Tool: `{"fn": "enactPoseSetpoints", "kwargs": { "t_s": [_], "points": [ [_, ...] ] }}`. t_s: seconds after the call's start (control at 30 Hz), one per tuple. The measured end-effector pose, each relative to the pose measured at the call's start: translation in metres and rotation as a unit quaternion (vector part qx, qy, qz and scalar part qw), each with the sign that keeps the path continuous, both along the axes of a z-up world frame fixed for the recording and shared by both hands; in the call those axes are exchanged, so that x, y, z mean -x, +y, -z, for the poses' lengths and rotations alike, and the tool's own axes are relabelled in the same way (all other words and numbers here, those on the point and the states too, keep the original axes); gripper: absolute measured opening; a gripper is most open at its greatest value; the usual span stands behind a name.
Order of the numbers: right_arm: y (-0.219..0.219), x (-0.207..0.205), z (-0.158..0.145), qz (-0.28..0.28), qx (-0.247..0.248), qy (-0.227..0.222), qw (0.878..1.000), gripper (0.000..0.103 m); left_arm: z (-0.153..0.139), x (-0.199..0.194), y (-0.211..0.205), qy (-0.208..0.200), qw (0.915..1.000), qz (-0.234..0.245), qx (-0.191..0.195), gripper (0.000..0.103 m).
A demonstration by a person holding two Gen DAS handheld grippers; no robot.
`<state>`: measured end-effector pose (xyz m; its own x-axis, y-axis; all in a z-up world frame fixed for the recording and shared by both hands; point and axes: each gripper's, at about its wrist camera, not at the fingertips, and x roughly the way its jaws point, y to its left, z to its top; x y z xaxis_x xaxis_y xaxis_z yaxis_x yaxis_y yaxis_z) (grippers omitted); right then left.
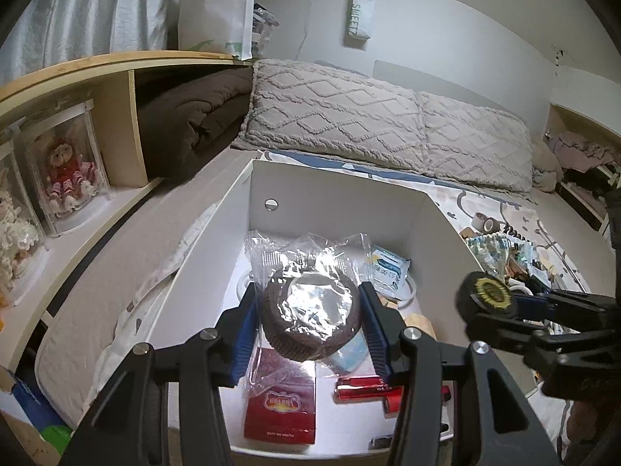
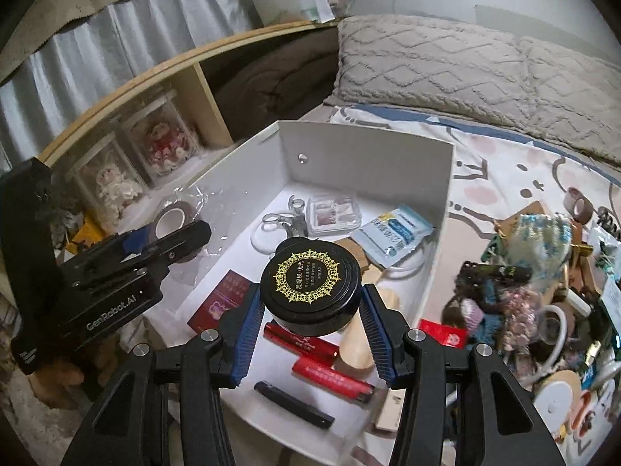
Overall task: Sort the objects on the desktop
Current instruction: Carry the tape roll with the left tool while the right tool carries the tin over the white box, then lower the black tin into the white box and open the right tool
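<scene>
Bedding with a pale cartoon print point(image 2: 500, 178) covers the surface, grey pillows point(image 1: 349, 116) line the far wall, and a white box point(image 1: 333, 202) sits open in the middle. Left gripper point(image 1: 308, 318) is clenched on a brown tape roll point(image 1: 310, 310) wrapped in crinkly clear plastic, held over the box. Right gripper point(image 2: 310, 310) grasps a black round tin point(image 2: 310, 283) with a gold ring printed on its lid, also above the box.

From the left wrist, the box floor shows a red packet point(image 1: 281, 415) and red tubes point(image 1: 365, 390), and the right gripper point(image 1: 500, 303) enters from the side with the tin point(image 1: 485, 295). Only the right wrist shows the deeper contents: a clear case point(image 2: 333, 213), a blue-white sachet point(image 2: 396, 233) (partly blurred), a black stick point(image 2: 295, 404), and what may be a wooden piece point(image 2: 361, 345). It alone also takes in the unsorted heap point(image 2: 543, 291) lying on the bedding beside the box, and the left gripper point(image 2: 155, 248) with its tape roll point(image 2: 170, 221).
</scene>
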<state>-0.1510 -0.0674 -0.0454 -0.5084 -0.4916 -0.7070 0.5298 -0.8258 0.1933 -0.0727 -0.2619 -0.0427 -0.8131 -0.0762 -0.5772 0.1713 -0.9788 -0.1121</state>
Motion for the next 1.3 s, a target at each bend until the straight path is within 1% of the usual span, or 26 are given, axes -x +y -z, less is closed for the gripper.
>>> {"fn": "enactPoseSetpoints", "kwargs": {
  "t_s": [0.2, 0.43, 0.5, 0.63, 0.9, 1.07, 1.2, 1.3],
  "points": [
    [-0.019, 0.013, 0.007, -0.007, -0.009, -0.014, 1.0, 0.051, 0.0, 0.002, -0.006, 0.001, 1.0, -0.002, -0.003, 0.049],
    [-0.034, 0.028, 0.024, -0.013, -0.03, -0.037, 0.999, 0.051, -0.002, 0.002, -0.013, 0.005, 1.0, -0.009, 0.0, 0.049],
    [-0.034, 0.03, 0.024, -0.019, -0.022, -0.043, 0.999, 0.051, -0.001, 0.002, -0.014, 0.004, 0.9999, -0.011, -0.003, 0.049],
    [-0.033, 0.031, 0.022, -0.015, -0.028, -0.035, 0.999, 0.051, 0.002, 0.004, -0.016, -0.004, 0.9998, -0.015, -0.011, 0.049],
    [-0.023, 0.023, 0.015, -0.019, -0.018, -0.028, 0.999, 0.051, 0.007, 0.012, -0.022, -0.029, 0.9993, -0.014, -0.02, 0.049],
    [-0.016, 0.017, 0.014, -0.017, -0.015, -0.031, 0.999, 0.051, 0.004, 0.018, -0.019, -0.034, 0.9992, -0.001, -0.019, 0.049],
    [-0.012, 0.012, 0.01, -0.017, -0.016, -0.025, 0.999, 0.051, 0.003, 0.026, -0.015, -0.049, 0.9987, 0.009, -0.011, 0.049],
    [-0.006, 0.008, 0.007, -0.017, -0.012, -0.023, 1.0, 0.051, 0.002, 0.034, -0.013, -0.058, 0.998, 0.02, -0.016, 0.049]
  ]
}}
